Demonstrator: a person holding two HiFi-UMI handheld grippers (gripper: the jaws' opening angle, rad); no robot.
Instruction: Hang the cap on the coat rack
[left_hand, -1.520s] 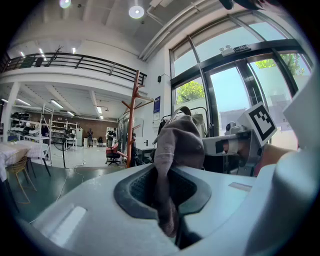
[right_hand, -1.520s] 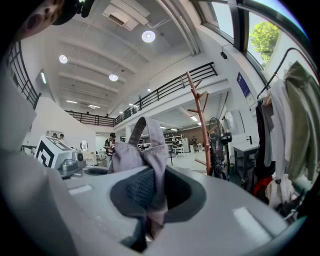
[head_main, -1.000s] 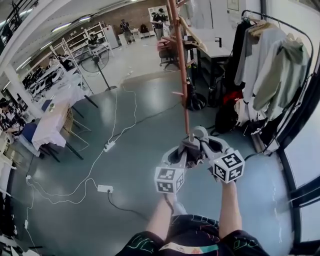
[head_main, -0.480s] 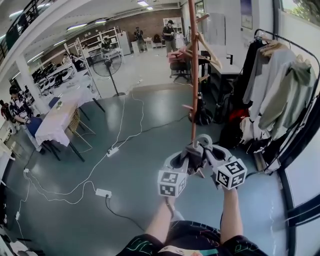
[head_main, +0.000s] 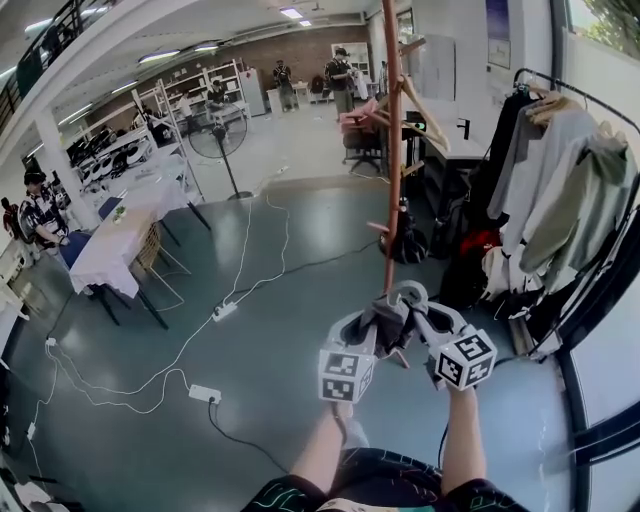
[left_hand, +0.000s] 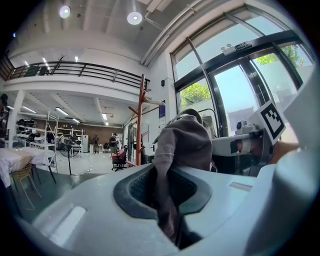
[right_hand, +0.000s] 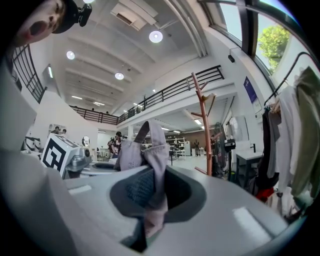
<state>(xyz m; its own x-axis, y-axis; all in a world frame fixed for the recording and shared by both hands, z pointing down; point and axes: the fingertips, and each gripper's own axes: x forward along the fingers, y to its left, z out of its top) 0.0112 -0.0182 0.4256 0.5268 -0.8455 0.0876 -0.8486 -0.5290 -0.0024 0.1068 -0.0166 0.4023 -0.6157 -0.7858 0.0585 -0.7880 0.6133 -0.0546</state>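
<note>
A grey cap (head_main: 385, 318) hangs between my two grippers in front of me. The left gripper (head_main: 368, 322) is shut on one side of the cap (left_hand: 179, 145), its fabric pinched down between the jaws. On the other side of the cap (right_hand: 144, 152) the right gripper (head_main: 414, 312) is shut in the same way. The wooden coat rack (head_main: 391, 130) stands straight ahead, a tall brown pole with angled pegs, its foot just beyond the cap. It also rises in the left gripper view as the coat rack (left_hand: 142, 115) and in the right gripper view as the coat rack (right_hand: 205, 125).
A clothes rail with hanging coats (head_main: 570, 190) stands at the right by the window. Cables and power strips (head_main: 205, 394) lie across the grey floor at the left. A standing fan (head_main: 218, 140), tables (head_main: 120, 240) and people are farther back.
The view has tilted up and the coat rack now reaches higher in the frame. Both grippers keep hold of the cap and sit a little lower in view.
</note>
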